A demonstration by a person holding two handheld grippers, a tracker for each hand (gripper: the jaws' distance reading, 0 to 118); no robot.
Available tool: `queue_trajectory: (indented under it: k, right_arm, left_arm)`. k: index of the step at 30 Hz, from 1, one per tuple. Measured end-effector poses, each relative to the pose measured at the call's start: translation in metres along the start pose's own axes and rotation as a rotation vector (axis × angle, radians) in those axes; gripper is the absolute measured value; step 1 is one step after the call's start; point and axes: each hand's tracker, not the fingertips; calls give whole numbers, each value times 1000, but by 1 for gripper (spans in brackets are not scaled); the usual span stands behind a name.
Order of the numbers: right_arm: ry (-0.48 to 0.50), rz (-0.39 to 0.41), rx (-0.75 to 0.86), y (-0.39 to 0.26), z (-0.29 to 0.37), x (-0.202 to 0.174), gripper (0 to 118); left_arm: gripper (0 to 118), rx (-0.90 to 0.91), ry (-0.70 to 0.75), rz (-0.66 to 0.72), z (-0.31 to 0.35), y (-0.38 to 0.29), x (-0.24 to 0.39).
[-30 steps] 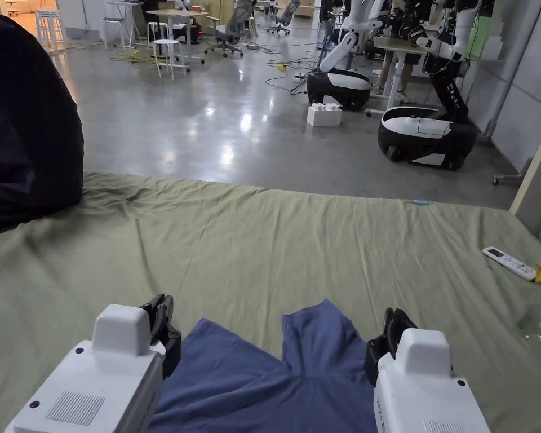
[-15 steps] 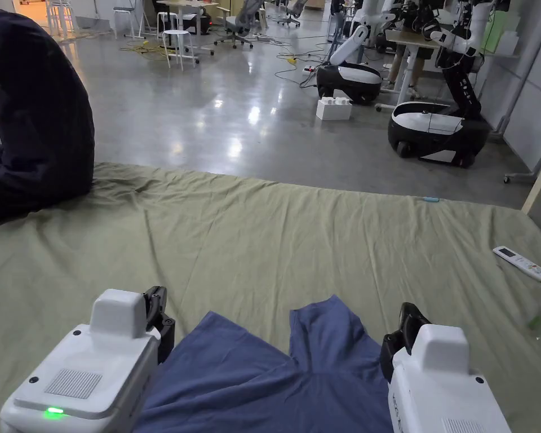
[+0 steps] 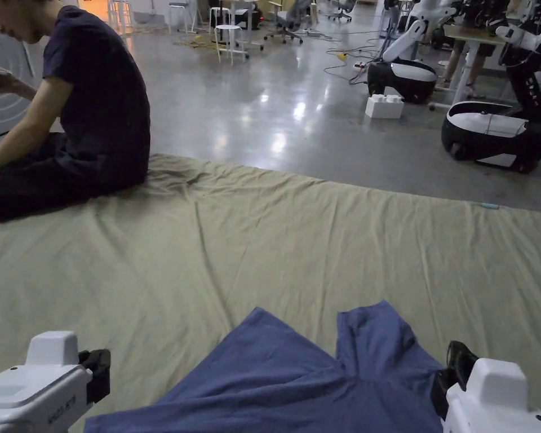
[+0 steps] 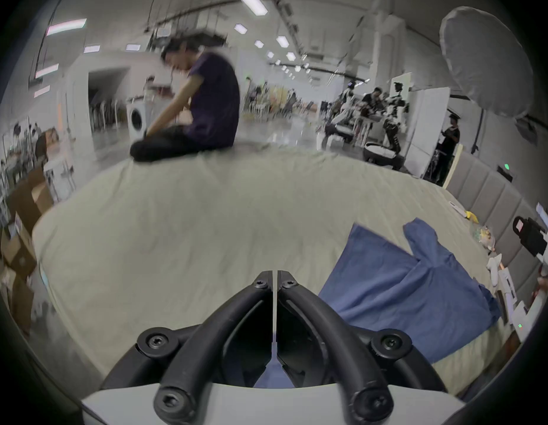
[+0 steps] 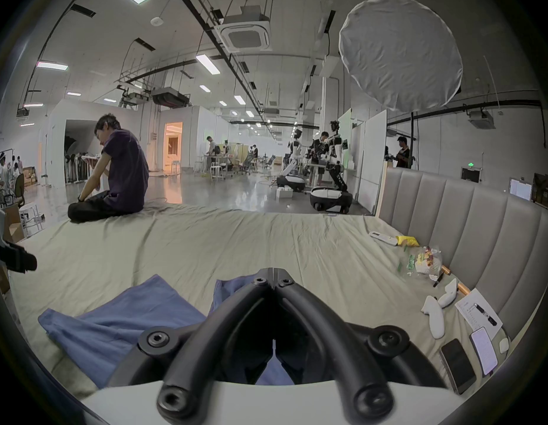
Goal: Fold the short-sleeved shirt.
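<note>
While we kneel over a green sheet [image 3: 252,237], a blue shirt [image 3: 297,383] lies spread between our two grippers. Our left gripper [image 4: 274,278] has its jaws closed to a thin slit with nothing between them, the shirt off to its right. Our right gripper [image 5: 272,273] has its jaws pressed together, empty, with the shirt just below and to its left. Far ahead of the left gripper sits a person [image 3: 89,107].

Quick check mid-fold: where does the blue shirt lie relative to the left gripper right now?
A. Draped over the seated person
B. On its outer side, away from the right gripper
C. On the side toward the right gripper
C: in the head view the shirt spreads on the sheet between the left gripper and right gripper.
</note>
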Motion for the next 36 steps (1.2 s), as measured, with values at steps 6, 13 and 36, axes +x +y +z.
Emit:
queue_trajectory:
  k: [6, 13, 36]
  right_arm:
    - [19, 15, -45, -8, -4, -4, 1]
    - [31, 32, -74, -15, -6, -6, 1]
    - [35, -2, -167, -34, -18, 10, 1]
  left_arm:
    - [14, -201, -3, 97, -33, -22, -30]
    - [71, -356, 27, 126, -68, -45, -31]
    - [5, -282, -10, 13, -51, -45, -12]
